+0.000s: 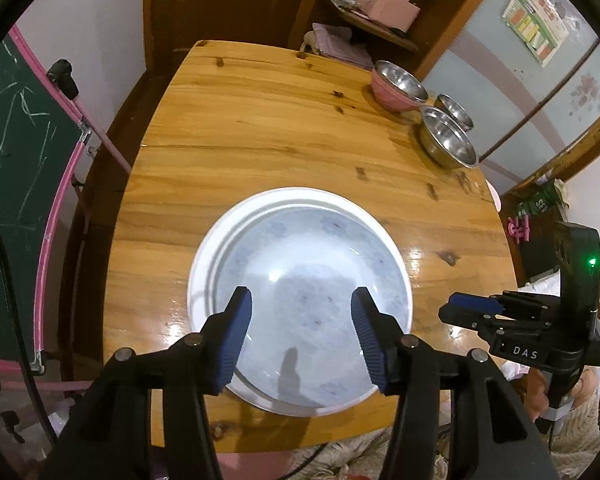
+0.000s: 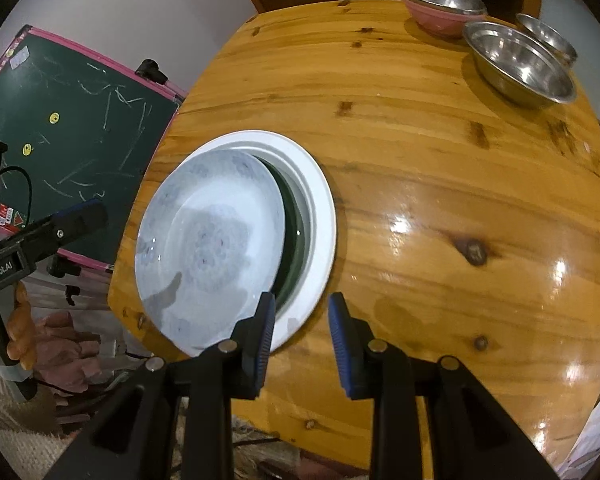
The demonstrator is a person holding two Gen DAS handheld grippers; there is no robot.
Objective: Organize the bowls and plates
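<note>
Two pairs of blue-padded fingers, both released and gripping nothing, hang over a wooden surface (image 1: pixel 260 128). My left gripper (image 1: pixel 300 328) is spread above a pale floral plate (image 1: pixel 308 272); my right gripper (image 2: pixel 302 336) hovers just beside the stack's rim, one pad overlapping its edge in view.

That floral plate lies on a wider white plate (image 2: pixel 324 216), pushed off centre toward the near edge of the surface (a dark green dish (image 2: pixel 296 232) shows in the gap between them). I judge it the likeliest trouble: seated askew and near the edge, a nudge from a finger could tip or slide it off.

Three bowls wait at the far corner: a steel bowl nested in a pink bowl (image 1: pixel 394 98), a large steel bowl (image 1: pixel 448 142) and a small steel bowl (image 1: pixel 456 110).

Readable writing: "DAS" on the right gripper's body, "GenRobot.AI" on the left's.
</note>
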